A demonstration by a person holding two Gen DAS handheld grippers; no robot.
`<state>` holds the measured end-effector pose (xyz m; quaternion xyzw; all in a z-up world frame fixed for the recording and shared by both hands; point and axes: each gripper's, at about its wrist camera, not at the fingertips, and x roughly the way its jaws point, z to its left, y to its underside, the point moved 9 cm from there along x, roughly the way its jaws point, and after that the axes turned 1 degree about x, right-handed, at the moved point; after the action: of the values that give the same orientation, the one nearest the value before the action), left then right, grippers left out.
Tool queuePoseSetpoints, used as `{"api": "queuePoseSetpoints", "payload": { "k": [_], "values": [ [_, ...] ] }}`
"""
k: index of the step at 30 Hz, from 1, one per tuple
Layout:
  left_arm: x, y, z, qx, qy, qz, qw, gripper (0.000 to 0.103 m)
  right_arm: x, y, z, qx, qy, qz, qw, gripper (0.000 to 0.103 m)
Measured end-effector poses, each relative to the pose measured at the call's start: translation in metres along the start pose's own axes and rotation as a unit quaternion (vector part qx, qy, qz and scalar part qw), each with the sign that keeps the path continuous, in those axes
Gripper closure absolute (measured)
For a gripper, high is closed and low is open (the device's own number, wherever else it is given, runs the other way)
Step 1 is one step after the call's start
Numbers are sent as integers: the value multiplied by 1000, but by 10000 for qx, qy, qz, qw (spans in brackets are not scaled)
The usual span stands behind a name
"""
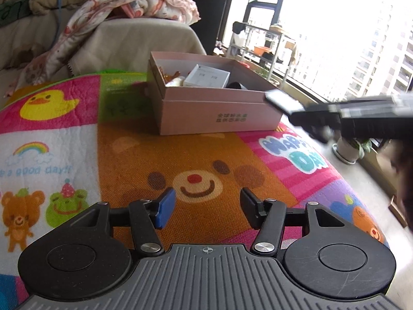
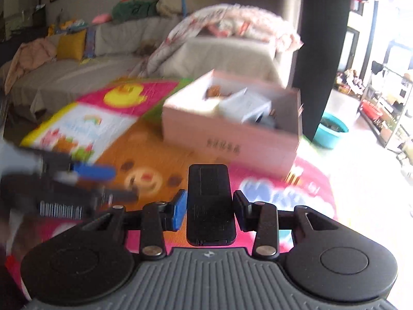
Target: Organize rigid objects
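A pink cardboard box (image 1: 216, 111) stands open on the colourful cartoon mat (image 1: 180, 160); it also shows in the right wrist view (image 2: 232, 139). Inside lie a white box (image 1: 207, 77) and some small items. My right gripper (image 2: 210, 208) is shut on a flat black rectangular device (image 2: 210, 204) and holds it above the mat, short of the box. In the left wrist view that device (image 1: 282, 100) hovers by the box's near right corner. My left gripper (image 1: 206, 208) is open and empty, low over the bear's face on the mat.
A beige sofa (image 1: 139, 41) with a floral blanket (image 1: 134, 2) stands behind the mat. A window and metal shelf rack (image 1: 260, 44) are at the right. A potted plant (image 1: 351, 147) and a teal basin (image 2: 331, 131) sit on the floor.
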<state>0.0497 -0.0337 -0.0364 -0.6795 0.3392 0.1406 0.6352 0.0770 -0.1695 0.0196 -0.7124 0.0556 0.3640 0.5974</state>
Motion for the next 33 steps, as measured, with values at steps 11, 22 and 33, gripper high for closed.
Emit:
{"api": "queuePoseSetpoints", "payload": {
  "k": [11, 22, 33],
  "values": [
    [-7, -3, 39, -158, -549, -100, 9983, 43, 74, -119, -46, 758, 797, -795, 9907, 20],
    [6, 6, 39, 241, -966, -37, 9950, 21, 52, 32, 2, 955, 485, 325, 9937, 19],
    [16, 0, 42, 2, -1439, -115, 9895, 18, 60, 66, -6, 1351, 1012, 528, 9842, 0]
  ]
}}
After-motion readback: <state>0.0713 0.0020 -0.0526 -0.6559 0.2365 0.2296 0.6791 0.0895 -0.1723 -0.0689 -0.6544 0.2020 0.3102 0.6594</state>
